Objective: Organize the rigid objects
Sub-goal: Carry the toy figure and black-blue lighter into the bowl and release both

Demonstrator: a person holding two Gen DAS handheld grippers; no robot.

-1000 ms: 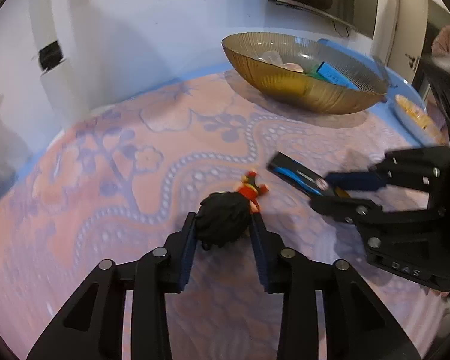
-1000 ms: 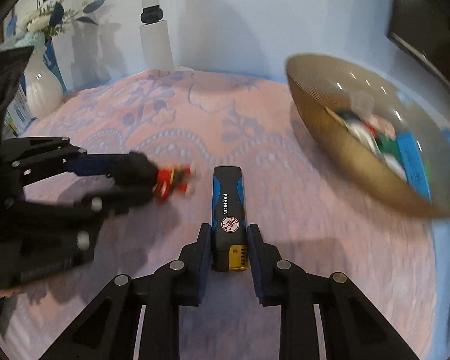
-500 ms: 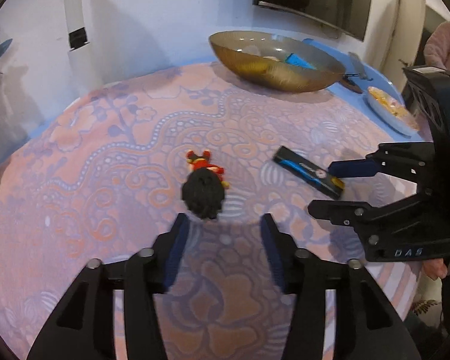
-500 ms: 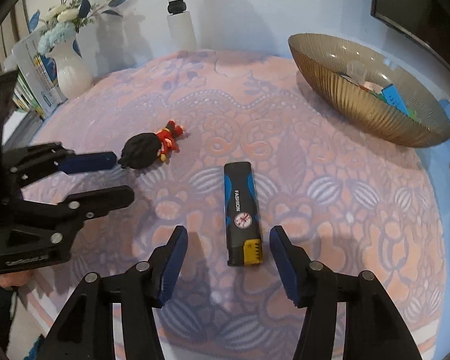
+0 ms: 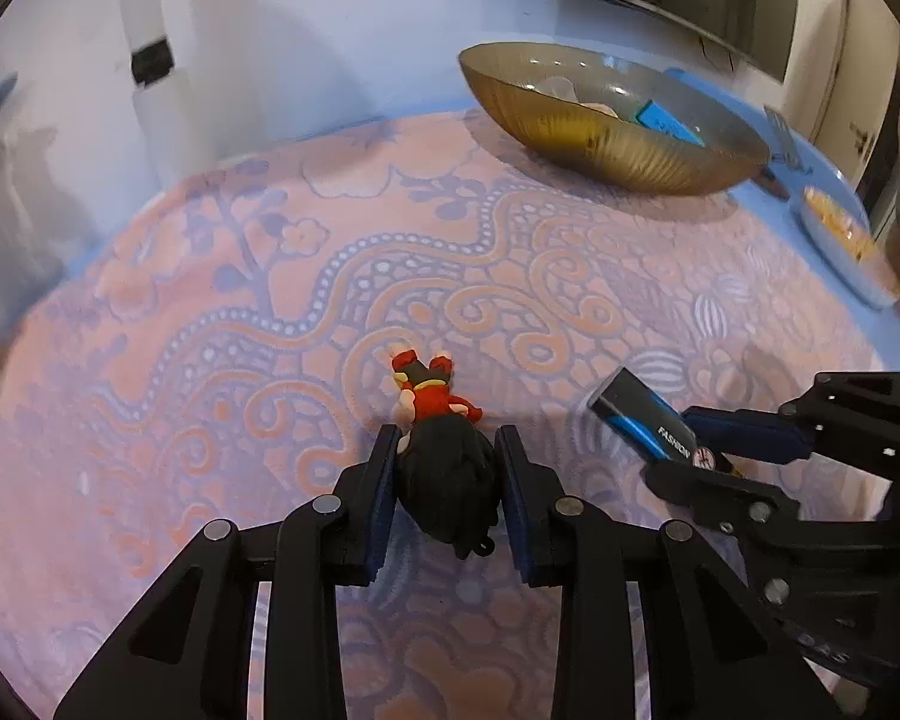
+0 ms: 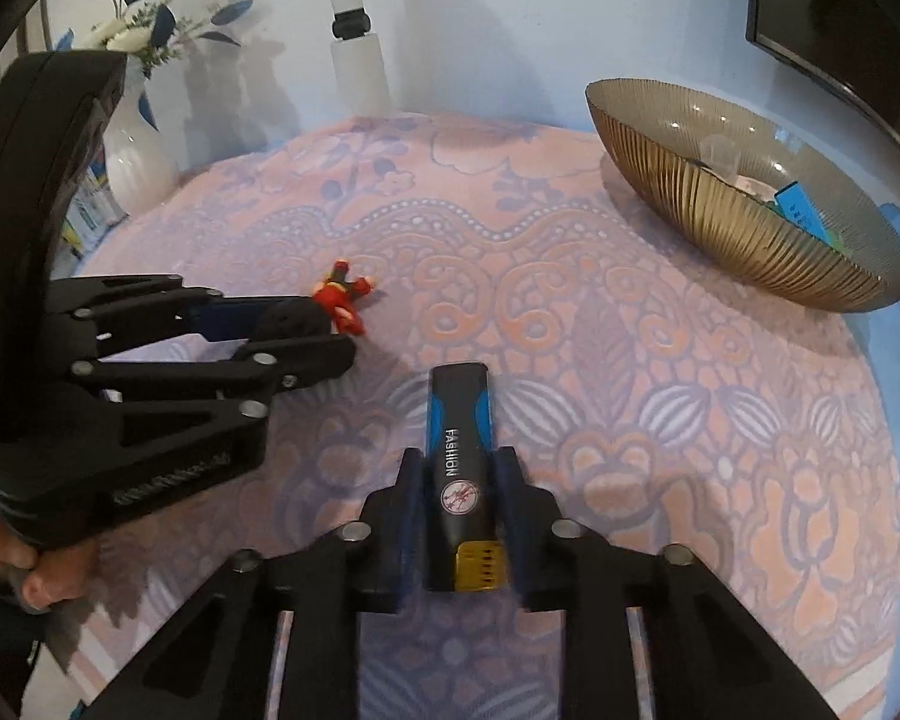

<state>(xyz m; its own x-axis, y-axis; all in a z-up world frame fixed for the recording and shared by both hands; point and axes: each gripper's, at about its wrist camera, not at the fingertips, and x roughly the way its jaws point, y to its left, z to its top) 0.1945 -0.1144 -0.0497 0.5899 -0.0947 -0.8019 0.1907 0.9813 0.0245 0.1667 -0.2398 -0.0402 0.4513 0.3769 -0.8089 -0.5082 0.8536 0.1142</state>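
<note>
Left gripper (image 5: 447, 450) clamping the doll (image 5: 444, 468) by its black head, red body poking ahead of the fingertips, right gripper (image 6: 459, 480) squeezing the lighter (image 6: 461, 468) just beside it, both low over the cloth (image 6: 570, 300), bowl (image 6: 744, 240) sitting well ahead to the right

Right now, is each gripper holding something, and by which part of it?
The left gripper clamps the figurine by its black head. The right gripper clamps the black and blue lighter across its sides, near the yellow end.
</note>
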